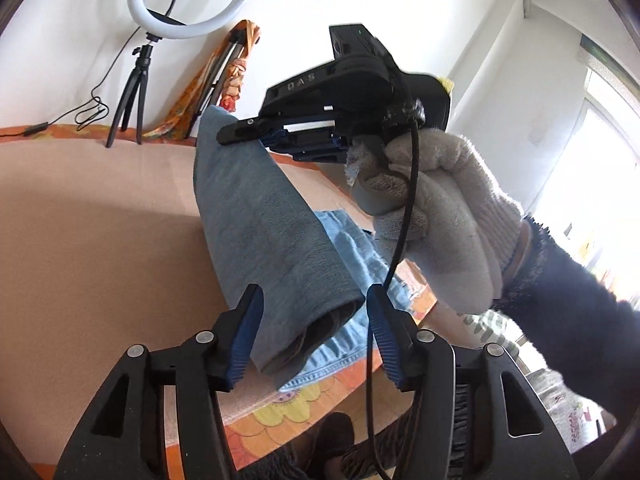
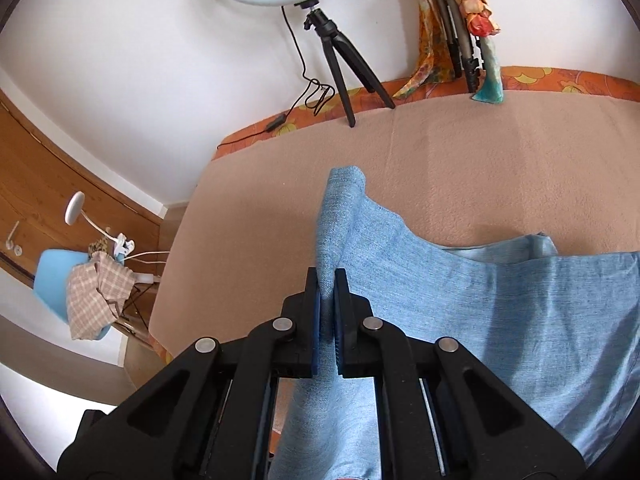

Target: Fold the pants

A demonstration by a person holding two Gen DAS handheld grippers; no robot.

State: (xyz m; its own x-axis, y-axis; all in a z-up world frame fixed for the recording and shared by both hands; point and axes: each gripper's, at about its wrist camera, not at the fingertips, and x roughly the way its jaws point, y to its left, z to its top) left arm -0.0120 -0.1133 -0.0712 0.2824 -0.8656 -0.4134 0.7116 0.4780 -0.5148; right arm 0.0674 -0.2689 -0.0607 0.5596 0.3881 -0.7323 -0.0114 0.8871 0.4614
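Light blue denim pants (image 2: 500, 300) lie on a tan blanket (image 2: 460, 168). My right gripper (image 2: 328, 280) is shut on a pinched fold of the pants and holds it lifted above the blanket. In the left wrist view the lifted fabric (image 1: 256, 216) hangs as a sloping band from my right gripper (image 1: 256, 136), held by a gloved hand (image 1: 436, 220), down to between my left gripper's fingers. My left gripper (image 1: 314, 320) is open, its blue pads on either side of the fabric's lower end without pinching it.
A ring light on a black tripod (image 2: 340, 64) stands at the blanket's far edge, with a cable beside it. Folded orange patterned items (image 2: 452, 20) lean on the wall. A blue chair with a checked cloth (image 2: 96, 296) stands left of the bed. The flowered bed edge (image 1: 288, 416) is near.
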